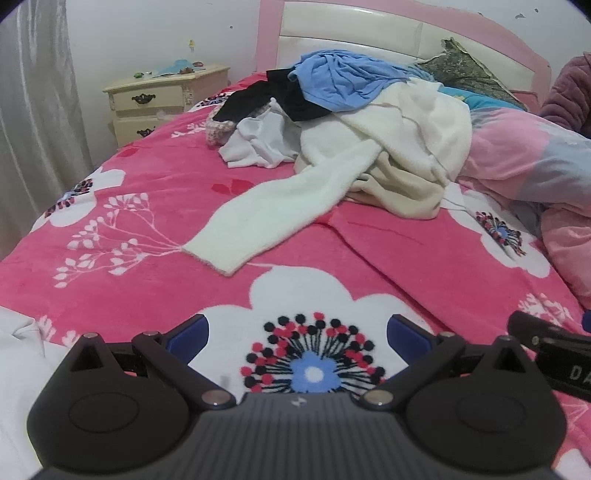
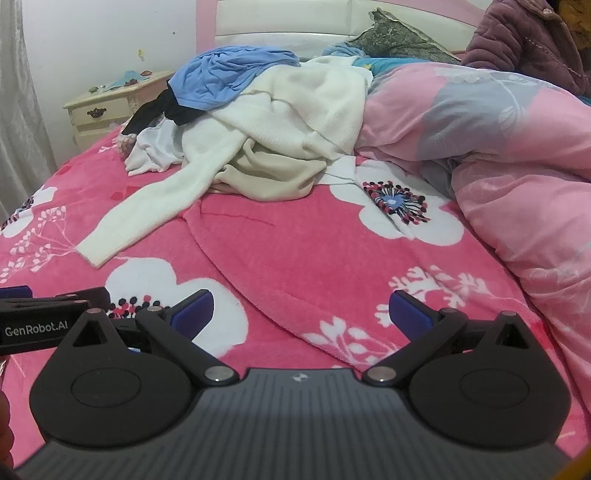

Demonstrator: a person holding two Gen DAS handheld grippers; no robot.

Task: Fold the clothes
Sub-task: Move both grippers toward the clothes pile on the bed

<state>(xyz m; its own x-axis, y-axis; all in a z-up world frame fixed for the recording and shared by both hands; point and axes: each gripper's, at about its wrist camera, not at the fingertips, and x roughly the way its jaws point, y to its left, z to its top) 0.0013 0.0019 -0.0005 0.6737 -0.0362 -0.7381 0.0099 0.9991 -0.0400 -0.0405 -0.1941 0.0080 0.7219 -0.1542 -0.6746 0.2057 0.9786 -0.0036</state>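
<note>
A heap of clothes lies far up the bed. A cream-white sweater (image 1: 399,136) (image 2: 295,107) is on top, with one sleeve (image 1: 266,218) (image 2: 147,214) stretched toward me. A blue garment (image 1: 343,79) (image 2: 229,74), a black one (image 1: 280,98) (image 2: 166,107) and a pale white piece (image 1: 258,144) (image 2: 155,151) are bunched behind it. My left gripper (image 1: 297,338) hovers open over the pink flowered blanket (image 1: 166,184), well short of the sleeve. My right gripper (image 2: 301,314) is open too, with nothing between its fingers, above the blanket (image 2: 295,251).
A pink and grey quilt (image 1: 535,166) (image 2: 498,140) is bunched along the right side. A cream nightstand (image 1: 162,96) (image 2: 107,105) stands at the back left by a curtain (image 1: 33,110). The pink headboard (image 1: 369,33) closes the far end. White cloth (image 1: 18,350) lies at the near left.
</note>
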